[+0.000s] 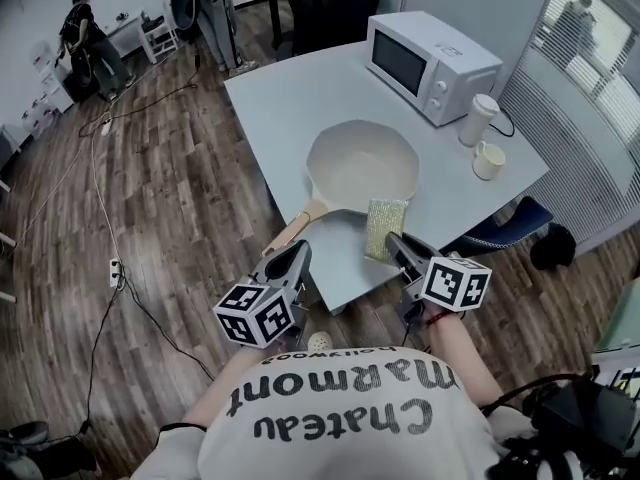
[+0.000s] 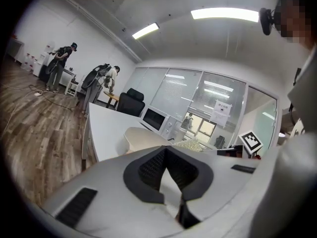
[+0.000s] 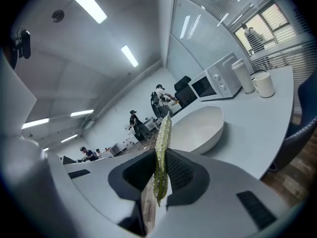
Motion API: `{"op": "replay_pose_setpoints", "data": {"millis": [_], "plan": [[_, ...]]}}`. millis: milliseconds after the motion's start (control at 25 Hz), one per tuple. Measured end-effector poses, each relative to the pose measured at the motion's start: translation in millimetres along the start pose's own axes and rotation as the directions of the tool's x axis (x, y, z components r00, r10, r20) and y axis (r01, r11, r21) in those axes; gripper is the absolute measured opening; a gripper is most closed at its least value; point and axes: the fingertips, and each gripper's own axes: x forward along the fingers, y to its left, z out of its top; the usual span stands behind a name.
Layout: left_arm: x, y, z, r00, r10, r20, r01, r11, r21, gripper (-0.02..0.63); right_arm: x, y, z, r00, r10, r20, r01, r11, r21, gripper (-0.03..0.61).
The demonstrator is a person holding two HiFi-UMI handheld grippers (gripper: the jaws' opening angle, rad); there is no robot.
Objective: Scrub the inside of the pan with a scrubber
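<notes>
Near to far, all placed against the pan.

- Person's shirt filled the bottom of the head view, 2 grippers held out in front.
- Left gripper: jaws pressed together, nothing between them. Tips sat just beside the end of the pan's wooden handle; contact not clear.
- Right gripper: jaws clamped on the scrubber, a thin yellow-green glittery pad that stood on edge between the pads.
- Scrubber hung just in front of the pan's near rim, right of the handle, outside the bowl. Could not tell if it touched the desk.
- Pan: white, round, upright on the desk, looked bare inside, handle pointing back toward the person.
- Right of the pan: 1 small white cup, and just behind it 1 taller white tumbler.
- Behind the pan: white microwave at the desk's far side.
- Beyond that: black chair; wood floor with cables left of the pan.
</notes>
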Motion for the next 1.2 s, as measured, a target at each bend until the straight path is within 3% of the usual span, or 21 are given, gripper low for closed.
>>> {"op": "replay_pose_setpoints", "data": {"millis": [240,400,680,1000,1200], "plan": [[37.5,38.6,26.9,1.000,-0.030,0.000,0.030,1.000,0.006,0.002,42.9,-12.1,20.5,0.999,-0.036,0.022,0.035,0.999,0.026,0.064],[51.4,55.7,43.5,0.996,-0.035,0.078,0.032,0.999,0.039,0.002,58.2,-19.2,31.2,0.997,-0.063,0.040,0.062,0.998,0.020,0.064],[80.3,65.6,40.9,0.995,-0.039,0.087,0.036,0.999,0.037,0.002,77.0,-44.7,49.9,0.997,-0.072,0.017,0.071,0.997,0.029,0.064],[107.9,91.3,40.4,0.987,0.103,0.125,-0.104,0.995,0.005,0.002,134.9,-64.2,74.7,0.991,0.058,-0.122,-0.065,0.997,-0.049,0.064],[122.7,101.0,34.9,0.957,0.258,0.129,-0.265,0.964,0.033,-0.002,176.8,-78.9,83.2,0.958,0.158,-0.240,-0.179,0.981,-0.070,0.064]]}}
